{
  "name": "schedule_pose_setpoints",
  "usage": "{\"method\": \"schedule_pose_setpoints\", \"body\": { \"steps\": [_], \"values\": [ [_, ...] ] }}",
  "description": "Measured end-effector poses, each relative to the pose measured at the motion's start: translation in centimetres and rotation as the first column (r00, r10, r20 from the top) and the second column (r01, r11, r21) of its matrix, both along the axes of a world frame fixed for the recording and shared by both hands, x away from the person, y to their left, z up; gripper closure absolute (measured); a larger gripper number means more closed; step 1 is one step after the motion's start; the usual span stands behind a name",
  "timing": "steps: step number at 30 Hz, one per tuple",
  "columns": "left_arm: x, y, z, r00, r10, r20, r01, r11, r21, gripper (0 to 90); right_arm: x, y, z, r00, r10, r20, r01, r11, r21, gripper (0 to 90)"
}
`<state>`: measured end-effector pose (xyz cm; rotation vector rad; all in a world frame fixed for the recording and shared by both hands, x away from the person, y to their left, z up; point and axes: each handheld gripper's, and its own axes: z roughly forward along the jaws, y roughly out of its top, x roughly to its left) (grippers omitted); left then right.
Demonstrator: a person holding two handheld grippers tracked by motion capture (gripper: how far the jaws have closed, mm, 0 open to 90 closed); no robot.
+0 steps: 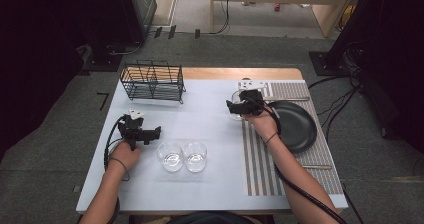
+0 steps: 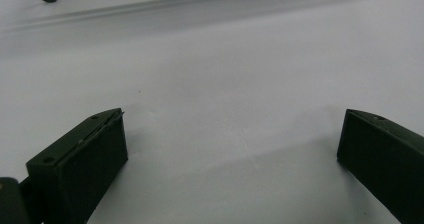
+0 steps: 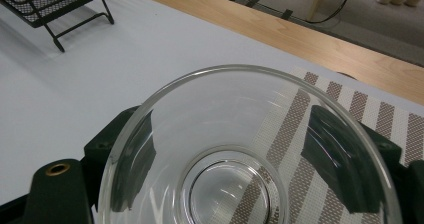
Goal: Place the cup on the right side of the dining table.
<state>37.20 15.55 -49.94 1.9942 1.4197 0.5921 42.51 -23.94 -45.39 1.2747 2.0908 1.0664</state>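
Note:
My right gripper (image 1: 235,107) hovers over the left edge of the striped placemat (image 1: 260,169), shut on a clear glass bowl (image 3: 225,134). In the right gripper view the bowl's rim spreads wider than the two black jaws, which show through the glass on either side of its base. My left gripper (image 1: 157,130) rests low over the white table cover (image 2: 225,74) at the left, open, with nothing between its fingers (image 2: 80,159). Two more clear glass bowls (image 1: 170,156) (image 1: 195,155) stand side by side just right of it.
A black wire rack (image 1: 152,81) stands at the back left. A dark round plate (image 1: 296,126) lies on the placemat right of my right hand, with cutlery (image 1: 290,99) beyond it. The wooden table edge (image 1: 240,73) runs along the far side.

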Motion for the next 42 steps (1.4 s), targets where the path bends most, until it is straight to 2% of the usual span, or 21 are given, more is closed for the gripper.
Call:
{"method": "schedule_pose_setpoints", "body": {
  "steps": [42],
  "values": [
    [0.0,0.0,0.0,1.0000,0.001,0.001,-0.001,1.0000,0.000,0.0,0.9,-2.1,-0.7,0.9960,-0.086,-0.026,0.086,0.996,-0.001,19.2]
  ]
}}
